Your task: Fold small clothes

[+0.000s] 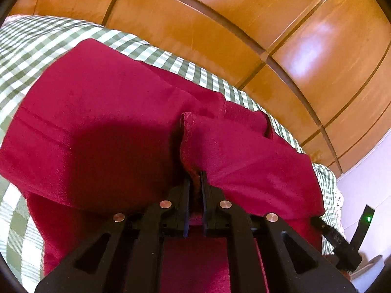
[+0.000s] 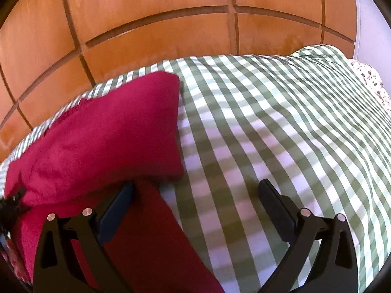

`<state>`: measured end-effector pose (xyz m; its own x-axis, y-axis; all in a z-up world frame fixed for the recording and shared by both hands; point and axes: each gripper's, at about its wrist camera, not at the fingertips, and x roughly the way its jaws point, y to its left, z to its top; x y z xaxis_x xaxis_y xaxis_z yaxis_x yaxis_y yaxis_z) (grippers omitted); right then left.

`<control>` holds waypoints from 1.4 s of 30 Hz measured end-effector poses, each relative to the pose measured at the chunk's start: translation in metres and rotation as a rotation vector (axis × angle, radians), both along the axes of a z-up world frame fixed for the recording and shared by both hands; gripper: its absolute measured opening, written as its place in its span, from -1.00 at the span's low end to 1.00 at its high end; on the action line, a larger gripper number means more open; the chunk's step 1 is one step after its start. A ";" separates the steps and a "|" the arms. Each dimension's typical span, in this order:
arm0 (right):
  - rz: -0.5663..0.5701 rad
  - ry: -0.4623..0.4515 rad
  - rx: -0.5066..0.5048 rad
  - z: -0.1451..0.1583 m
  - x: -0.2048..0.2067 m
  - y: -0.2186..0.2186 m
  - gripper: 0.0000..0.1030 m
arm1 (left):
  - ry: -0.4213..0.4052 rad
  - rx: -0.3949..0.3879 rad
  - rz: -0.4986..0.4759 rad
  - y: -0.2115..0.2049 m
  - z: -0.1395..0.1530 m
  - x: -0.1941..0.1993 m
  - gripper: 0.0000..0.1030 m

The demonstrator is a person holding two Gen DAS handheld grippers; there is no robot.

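Left wrist view: left gripper has its jaws nearly together, pinching a raised edge of the red garment — a hemmed corner stands up just beyond the fingertips. Garment spreads wide across the green-checked bedcover, one layer lapped over another near the cover's far edge, with wooden wardrobe panels behind.

Right wrist view: right gripper — jaws spread wide, nothing between them. Its left finger sits over the red garment; the right finger over bare green-checked bedcover. Garment's folded bulk lies toward the cover's left side.
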<state>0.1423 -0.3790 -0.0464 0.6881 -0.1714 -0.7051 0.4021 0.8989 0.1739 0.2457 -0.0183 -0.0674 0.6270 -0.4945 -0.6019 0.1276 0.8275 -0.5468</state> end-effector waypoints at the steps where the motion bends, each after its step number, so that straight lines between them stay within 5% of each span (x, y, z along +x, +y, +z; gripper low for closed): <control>1: -0.010 -0.001 0.012 0.000 0.004 -0.003 0.95 | 0.000 -0.003 -0.001 0.000 0.000 0.000 -0.87; 4: -0.055 -0.009 0.023 -0.002 0.006 -0.011 0.95 | 0.002 -0.003 -0.001 -0.001 0.000 0.001 -0.87; 7: -0.255 0.011 -0.075 0.000 -0.008 -0.021 0.97 | -0.001 0.005 -0.003 -0.003 0.001 0.001 -0.87; 9: -0.285 0.015 -0.025 -0.007 -0.011 -0.030 0.97 | -0.005 0.000 -0.021 -0.004 0.001 0.001 -0.69; 17: -0.212 0.034 -0.033 -0.002 -0.026 -0.021 0.96 | -0.014 0.021 -0.021 -0.006 0.001 0.002 -0.69; 24: -0.077 -0.161 -0.152 0.044 -0.030 0.010 0.96 | -0.016 0.029 -0.021 -0.007 0.001 0.001 -0.68; 31: -0.023 -0.050 -0.232 0.042 0.064 0.015 0.96 | -0.017 0.018 -0.020 -0.006 0.000 0.001 -0.69; 36: -0.103 0.142 -0.229 -0.004 0.102 -0.021 0.95 | -0.016 0.015 -0.023 -0.006 -0.002 0.002 -0.69; 38: -0.130 0.130 -0.174 -0.010 0.099 -0.030 0.96 | -0.017 0.023 -0.027 -0.008 -0.002 0.003 -0.69; 42: -0.158 0.143 -0.356 -0.007 0.100 -0.007 0.96 | -0.017 0.020 -0.027 -0.007 -0.002 0.003 -0.69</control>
